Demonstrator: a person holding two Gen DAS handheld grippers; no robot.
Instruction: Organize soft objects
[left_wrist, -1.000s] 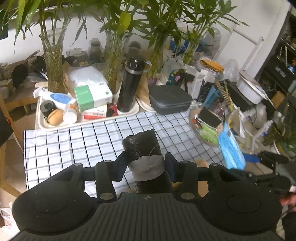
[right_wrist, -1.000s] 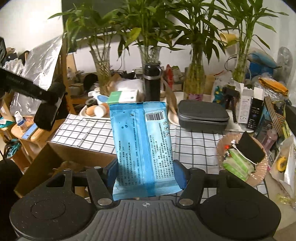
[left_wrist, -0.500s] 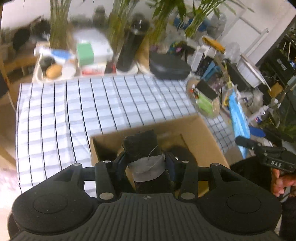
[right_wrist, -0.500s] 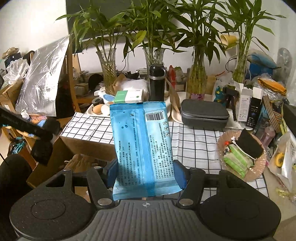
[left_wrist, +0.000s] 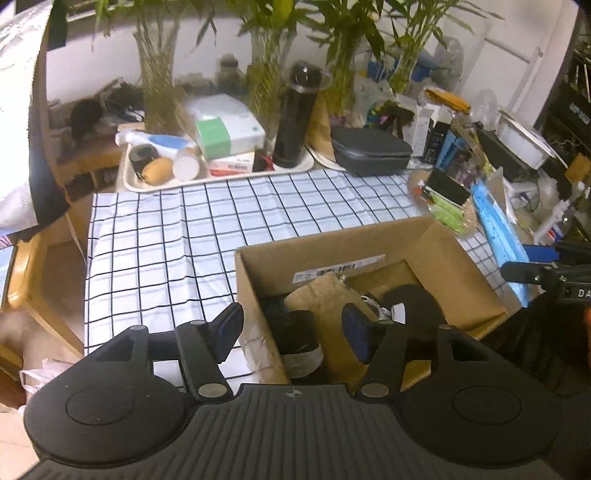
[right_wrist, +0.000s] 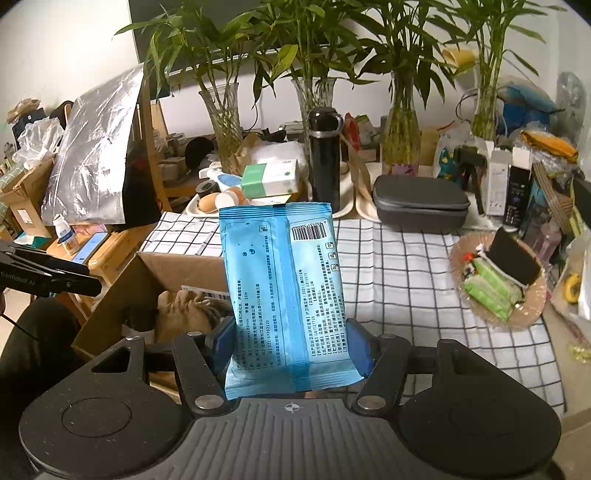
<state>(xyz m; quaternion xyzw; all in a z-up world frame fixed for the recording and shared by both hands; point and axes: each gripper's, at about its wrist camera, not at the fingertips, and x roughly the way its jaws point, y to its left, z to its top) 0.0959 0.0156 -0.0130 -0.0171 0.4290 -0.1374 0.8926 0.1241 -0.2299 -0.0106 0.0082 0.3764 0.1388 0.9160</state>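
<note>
Clamped low in the right gripper (right_wrist: 291, 347), upright at frame centre, blue wipes pack (right_wrist: 284, 291): probably light, squashy, slick, best pinched mid-body; dark taped roll (left_wrist: 299, 345) loose between just-opened left gripper (left_wrist: 293, 332) jaws, over the cardboard box (left_wrist: 436, 236).

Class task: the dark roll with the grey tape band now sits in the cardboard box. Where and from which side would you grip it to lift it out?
Grip the dark roll across its grey tape band, coming from above: it seems to stand near upright against the cardboard box wall, so only the top is free. The left gripper, jaws just opened, straddles it.
</note>
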